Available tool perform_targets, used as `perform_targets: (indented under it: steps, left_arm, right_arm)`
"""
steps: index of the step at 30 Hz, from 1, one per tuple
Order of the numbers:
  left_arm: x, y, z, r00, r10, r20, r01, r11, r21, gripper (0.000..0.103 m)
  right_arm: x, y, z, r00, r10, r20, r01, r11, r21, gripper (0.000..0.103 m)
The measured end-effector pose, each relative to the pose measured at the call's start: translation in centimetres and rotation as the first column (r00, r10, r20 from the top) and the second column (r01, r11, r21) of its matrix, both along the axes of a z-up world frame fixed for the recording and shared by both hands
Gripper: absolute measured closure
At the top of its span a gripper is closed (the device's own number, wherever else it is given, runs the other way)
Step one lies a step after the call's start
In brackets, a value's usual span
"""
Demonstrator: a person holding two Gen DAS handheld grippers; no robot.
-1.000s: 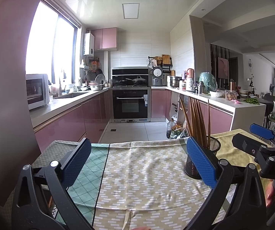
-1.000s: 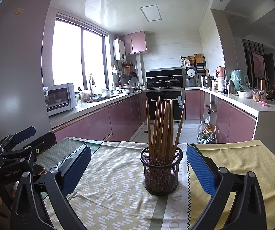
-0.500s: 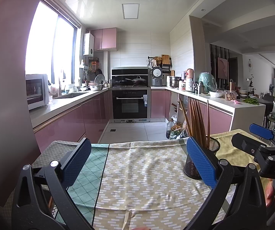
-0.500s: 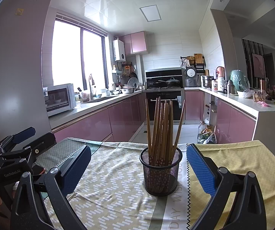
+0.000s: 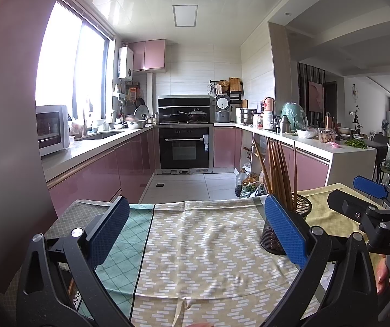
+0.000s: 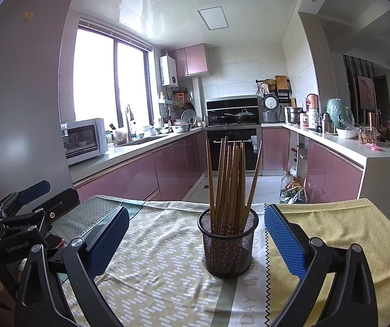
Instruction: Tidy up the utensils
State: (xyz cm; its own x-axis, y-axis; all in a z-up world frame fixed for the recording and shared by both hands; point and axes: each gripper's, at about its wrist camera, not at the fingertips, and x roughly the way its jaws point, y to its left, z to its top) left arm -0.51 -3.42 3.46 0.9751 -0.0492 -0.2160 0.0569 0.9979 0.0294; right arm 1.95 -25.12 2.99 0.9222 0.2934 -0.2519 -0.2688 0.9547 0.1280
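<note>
A black mesh holder (image 6: 228,245) stands upright on the patterned cloth, filled with several wooden chopsticks (image 6: 230,179). My right gripper (image 6: 196,239) is open and empty, its blue pads either side of the holder and a little short of it. My left gripper (image 5: 195,231) is open and empty over the cloth, left of the holder (image 5: 272,237), whose lower part is hidden behind my right pad. The right gripper also shows in the left wrist view (image 5: 369,204), and the left gripper in the right wrist view (image 6: 31,204).
The table carries a beige patterned cloth (image 5: 203,245), a green checked cloth (image 5: 129,242) at the left and a yellow cloth (image 6: 344,231) at the right. Beyond its far edge is the kitchen floor, pink cabinets (image 5: 99,174) and an oven (image 5: 184,147).
Almost nothing has moved; both grippers stay open, with only a very slight drift of the views.
</note>
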Motion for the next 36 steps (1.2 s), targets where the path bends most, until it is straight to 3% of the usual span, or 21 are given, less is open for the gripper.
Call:
perform_targets:
  steps: [36]
  left_arm:
    - [0.02,-0.18,-0.12,1.0,0.0,-0.002,0.0,1.0,-0.004,0.005]
  right_arm:
    - [-0.1,-0.05,-0.27,1.0,-0.002,-0.006,0.002,1.0,0.001,0.007]
